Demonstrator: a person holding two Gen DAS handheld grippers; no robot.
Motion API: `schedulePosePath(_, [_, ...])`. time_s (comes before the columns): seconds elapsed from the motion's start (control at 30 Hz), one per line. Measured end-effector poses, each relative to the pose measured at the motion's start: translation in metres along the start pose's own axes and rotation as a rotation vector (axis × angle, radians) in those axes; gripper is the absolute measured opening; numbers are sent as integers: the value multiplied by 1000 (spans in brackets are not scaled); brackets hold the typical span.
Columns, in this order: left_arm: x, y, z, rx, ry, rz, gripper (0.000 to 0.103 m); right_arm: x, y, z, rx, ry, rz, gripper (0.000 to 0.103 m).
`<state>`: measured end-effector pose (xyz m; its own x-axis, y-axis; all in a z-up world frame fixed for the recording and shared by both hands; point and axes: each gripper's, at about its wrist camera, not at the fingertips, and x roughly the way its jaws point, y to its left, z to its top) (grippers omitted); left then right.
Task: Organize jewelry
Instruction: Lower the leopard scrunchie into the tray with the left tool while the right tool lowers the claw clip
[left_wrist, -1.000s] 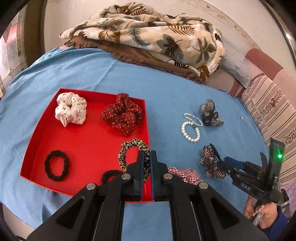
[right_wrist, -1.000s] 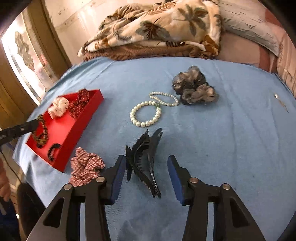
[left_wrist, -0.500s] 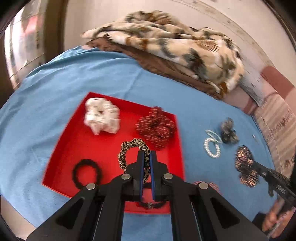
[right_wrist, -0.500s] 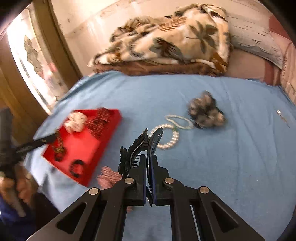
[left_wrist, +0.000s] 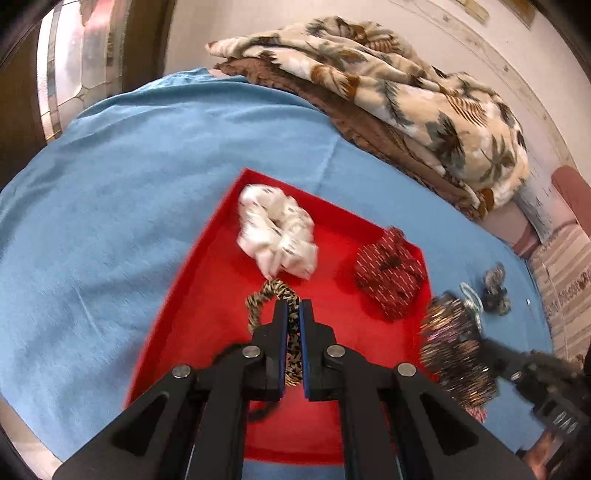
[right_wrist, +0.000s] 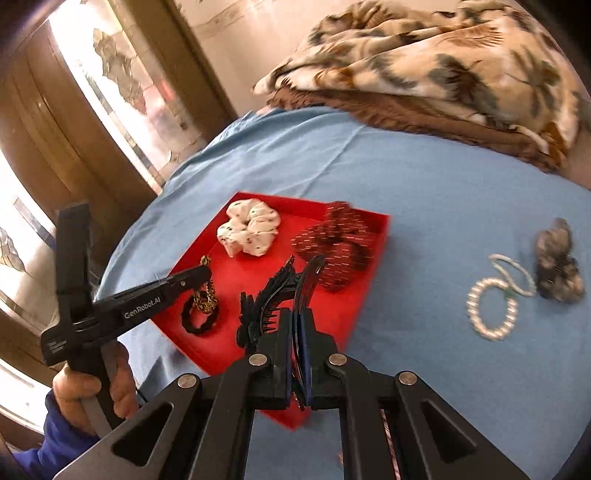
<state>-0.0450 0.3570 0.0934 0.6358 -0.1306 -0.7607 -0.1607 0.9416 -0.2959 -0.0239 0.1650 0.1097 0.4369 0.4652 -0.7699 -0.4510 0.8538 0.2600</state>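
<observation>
My left gripper (left_wrist: 293, 306) is shut on a leopard-print scrunchie (left_wrist: 266, 295) and holds it over the red tray (left_wrist: 207, 295). A white scrunchie (left_wrist: 277, 232) and a dark red scrunchie (left_wrist: 388, 273) lie at the tray's far side. My right gripper (right_wrist: 295, 317) is shut on a dark hair claw clip (right_wrist: 273, 295), above the near right part of the red tray (right_wrist: 258, 269). The right wrist view shows the left gripper (right_wrist: 207, 275) with the leopard scrunchie (right_wrist: 207, 299) hanging just over a black hair tie (right_wrist: 199, 321).
A pearl bracelet (right_wrist: 491, 306) and a grey scrunchie (right_wrist: 557, 269) lie on the blue bedsheet (right_wrist: 443, 206) right of the tray. A leaf-print blanket (right_wrist: 443, 62) is heaped at the back. A hand (right_wrist: 88, 387) grips the left tool's handle.
My right gripper closed on the claw clip, lifted it off the sheet and carried it left to above the tray. My left gripper moved further over the tray with the leopard scrunchie.
</observation>
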Motion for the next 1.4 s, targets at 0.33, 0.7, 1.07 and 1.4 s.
schedulePosePath(0.33, [18,21,11,-48,-33,44,8,57,13,10,-16,61,-38,6])
schedulePosePath(0.7, [8,26,9,-75,-72,-7,51,57,29,14,-94,33,-112,15])
schedulePosePath(1.07, [2,27,-1,-83,-73,-30,56,-2,10,-6,-70,-38,-140,44])
schedulePosePath(1.4, [-22,3,-22,-7,-145,19,56,-71,-90,-84,85,-33,-310,50])
